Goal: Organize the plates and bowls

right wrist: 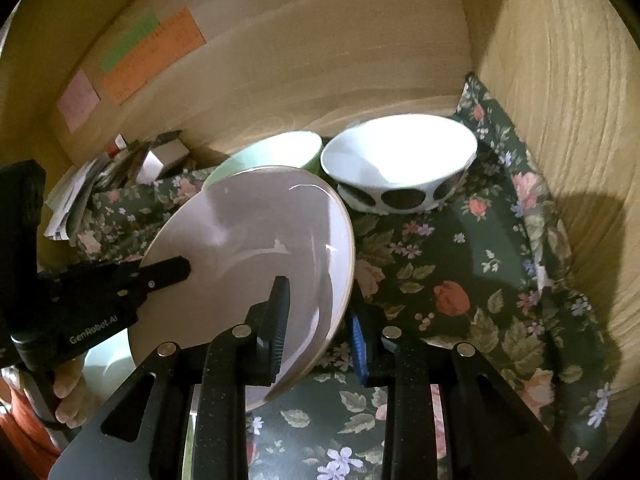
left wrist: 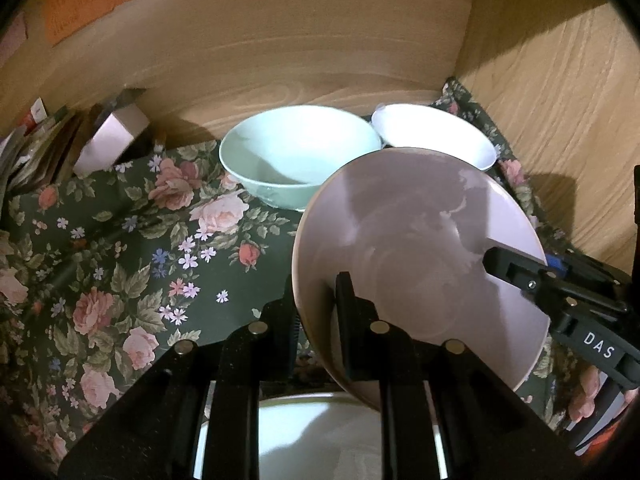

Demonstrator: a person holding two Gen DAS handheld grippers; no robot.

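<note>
Gripping the pink plate (left wrist: pixel 416 240) from both sides, the two grippers hold it tilted above the floral cloth (left wrist: pixel 120 248). The left gripper (left wrist: pixel 316 304) has the plate's near-left rim pinched between its fingers (left wrist: pixel 348 312): one finger lies on the plate's upper face, the other sits behind the rim. From the right wrist view, the right gripper (right wrist: pixel 320 320) clamps the plate's (right wrist: pixel 248 248) near-right edge the same way, with a ridged black finger on the face and a blue-padded finger (right wrist: pixel 358 344) under the rim. Each gripper shows in the other's camera, reaching in across the plate.

Beyond the fingertips, a mint-green bowl (left wrist: pixel 300 156) stands on the cloth, just past the plate's far rim. Beside it on the right, touching or nearly touching, stands a white bowl (right wrist: pixel 400 156) with dark oval spots around its outer wall. Both sit close to the wooden back wall (left wrist: pixel 300 52), the white one near the wooden side panel (right wrist: pixel 560 120) to the right of the fingers.

Below the left fingers, another white dish (left wrist: pixel 320 440) lies under the raised plate; whether it is a plate or a bowl is hard to tell. Far left of the fingers, papers and a small box (left wrist: pixel 112 136) are piled at the wall, and coloured notes (right wrist: pixel 148 56) are stuck higher up.
</note>
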